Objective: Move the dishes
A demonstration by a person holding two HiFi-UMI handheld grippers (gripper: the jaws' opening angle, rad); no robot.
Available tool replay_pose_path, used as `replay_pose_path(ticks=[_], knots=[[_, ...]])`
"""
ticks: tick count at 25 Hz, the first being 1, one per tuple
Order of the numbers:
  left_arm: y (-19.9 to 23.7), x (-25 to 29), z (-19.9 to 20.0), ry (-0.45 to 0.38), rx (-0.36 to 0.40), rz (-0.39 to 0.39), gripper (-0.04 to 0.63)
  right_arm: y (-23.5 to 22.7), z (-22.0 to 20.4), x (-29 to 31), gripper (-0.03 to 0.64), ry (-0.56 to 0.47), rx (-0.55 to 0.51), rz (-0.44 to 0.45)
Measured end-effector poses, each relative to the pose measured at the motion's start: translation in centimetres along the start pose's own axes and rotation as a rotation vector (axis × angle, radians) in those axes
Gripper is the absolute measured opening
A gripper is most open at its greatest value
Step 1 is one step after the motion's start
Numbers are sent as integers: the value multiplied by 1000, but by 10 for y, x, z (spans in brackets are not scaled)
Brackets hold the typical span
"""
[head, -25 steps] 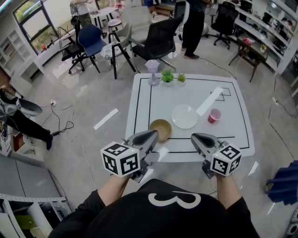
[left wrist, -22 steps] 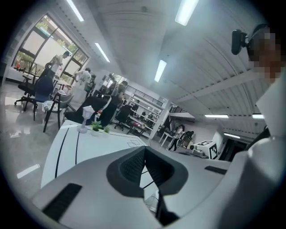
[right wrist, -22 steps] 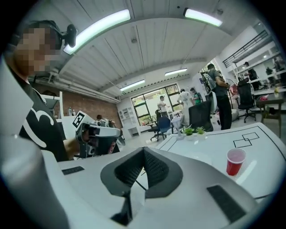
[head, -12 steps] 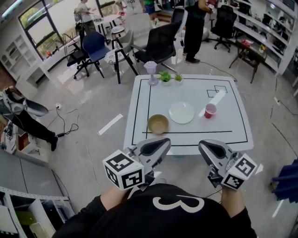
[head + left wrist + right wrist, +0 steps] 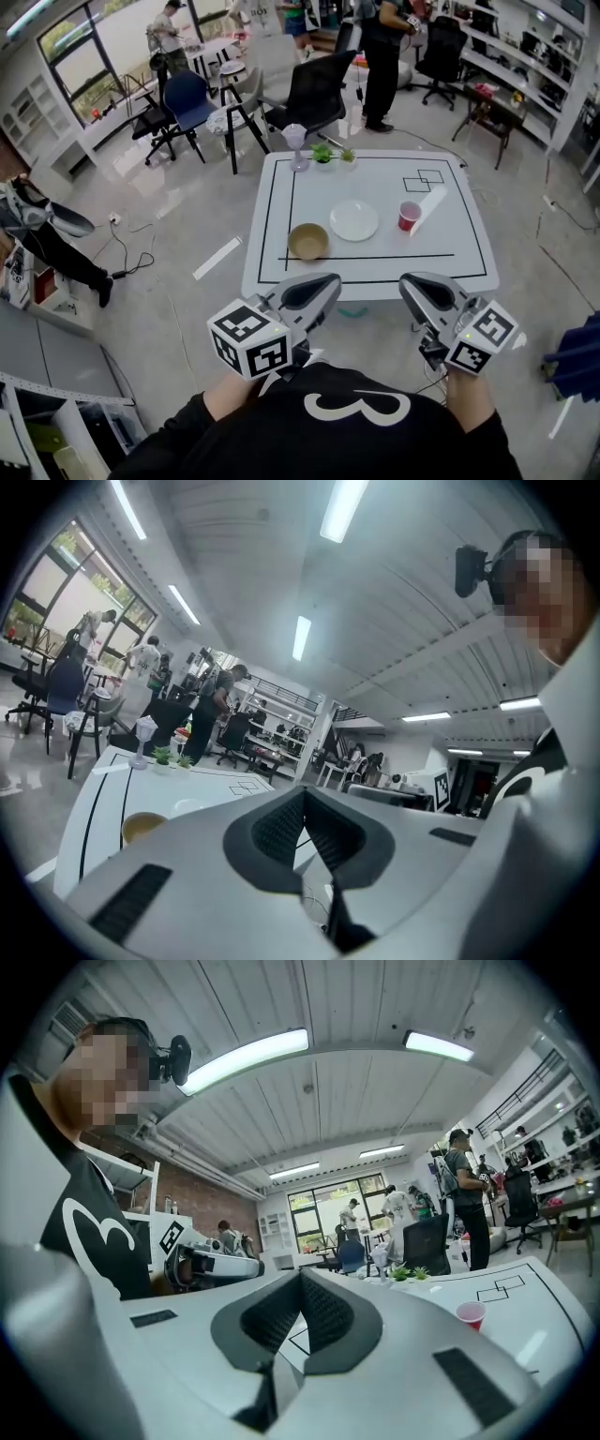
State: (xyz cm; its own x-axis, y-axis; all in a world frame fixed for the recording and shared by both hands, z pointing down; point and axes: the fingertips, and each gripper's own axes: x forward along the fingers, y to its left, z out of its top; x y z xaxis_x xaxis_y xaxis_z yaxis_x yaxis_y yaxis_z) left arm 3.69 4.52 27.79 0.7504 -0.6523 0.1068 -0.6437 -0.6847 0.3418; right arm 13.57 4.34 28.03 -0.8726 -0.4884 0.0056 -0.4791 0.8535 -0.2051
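Now that you have drawn back from the table (image 5: 466, 273), your left gripper (image 5: 322, 282) and right gripper (image 5: 413, 282) hang short of its near edge, where a second ago they reached over it. Both have their jaws pressed together on nothing. The bowl (image 5: 308, 242), plate (image 5: 354, 220) and cup (image 5: 409, 217) sit untouched mid-table, so the move looks unstarted.
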Motion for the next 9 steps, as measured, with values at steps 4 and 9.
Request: replay_pose_path(ticks=[4,9], knots=[[-9,-3,1,-4,7,6,2,4,2,-8,9,-6,-4,3],[-16,0,0,-5,19,11,2,2,5,-17,9,-11,-15,4]])
